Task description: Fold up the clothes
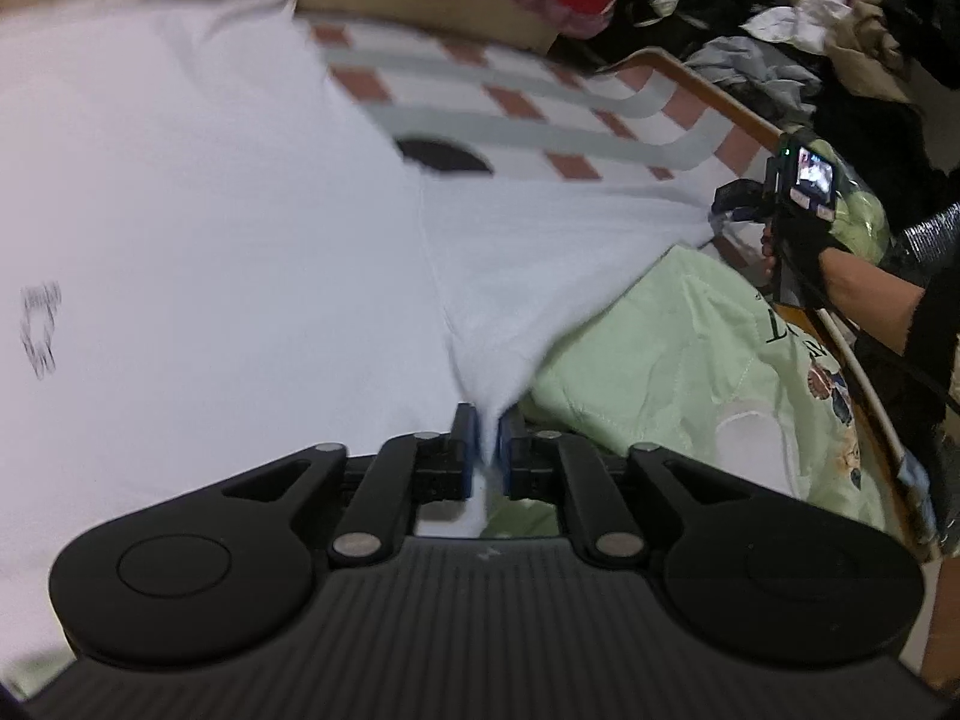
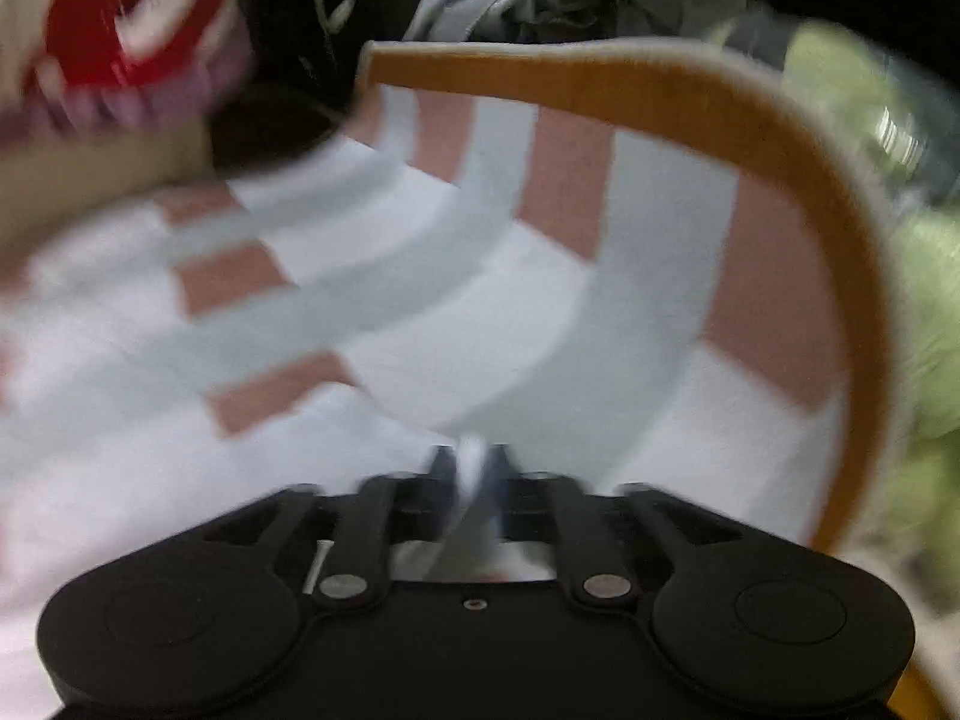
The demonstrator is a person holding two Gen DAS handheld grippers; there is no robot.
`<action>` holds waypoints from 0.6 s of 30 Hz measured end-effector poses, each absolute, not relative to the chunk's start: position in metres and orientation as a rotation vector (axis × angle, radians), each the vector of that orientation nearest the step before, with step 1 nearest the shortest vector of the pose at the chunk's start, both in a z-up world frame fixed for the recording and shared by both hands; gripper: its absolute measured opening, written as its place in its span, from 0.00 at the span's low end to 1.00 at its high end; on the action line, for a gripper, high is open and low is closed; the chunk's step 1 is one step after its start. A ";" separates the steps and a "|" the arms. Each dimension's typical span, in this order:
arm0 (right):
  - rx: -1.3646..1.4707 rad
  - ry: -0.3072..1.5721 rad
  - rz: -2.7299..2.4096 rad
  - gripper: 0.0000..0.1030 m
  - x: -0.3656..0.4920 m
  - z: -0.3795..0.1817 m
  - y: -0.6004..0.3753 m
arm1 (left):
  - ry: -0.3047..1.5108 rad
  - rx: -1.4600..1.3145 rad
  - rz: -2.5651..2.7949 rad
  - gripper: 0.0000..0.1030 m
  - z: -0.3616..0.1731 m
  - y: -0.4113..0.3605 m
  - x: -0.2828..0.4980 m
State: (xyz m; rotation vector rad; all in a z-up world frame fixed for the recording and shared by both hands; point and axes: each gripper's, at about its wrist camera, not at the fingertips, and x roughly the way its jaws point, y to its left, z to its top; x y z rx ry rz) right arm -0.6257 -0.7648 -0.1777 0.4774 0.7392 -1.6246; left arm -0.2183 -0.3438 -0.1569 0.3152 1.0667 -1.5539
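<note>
both tools pinch the white shirt.

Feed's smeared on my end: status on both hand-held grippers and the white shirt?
Left hand-held gripper pinching white shirt fabric. Right hand-held gripper at shirt's far corner, fabric between pads, grip unclear through blur. Green garment lies alongside.

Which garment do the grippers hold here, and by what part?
Both hold the white T-shirt: left gripper pinches a bunched edge, right gripper the far corner; exact part unclear.
</note>
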 end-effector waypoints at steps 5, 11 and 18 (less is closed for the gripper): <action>0.658 0.545 -1.606 0.46 -0.610 -0.134 -0.746 | 1.024 0.356 -1.606 0.41 -0.140 -0.333 -0.228; 0.727 0.491 -1.086 0.49 -0.501 -0.083 -0.702 | 0.914 0.253 -1.420 0.49 -0.086 -0.288 -0.172; 0.698 0.567 -0.431 0.49 -0.316 -0.057 -0.599 | 0.716 0.224 -0.837 0.54 -0.035 -0.177 -0.057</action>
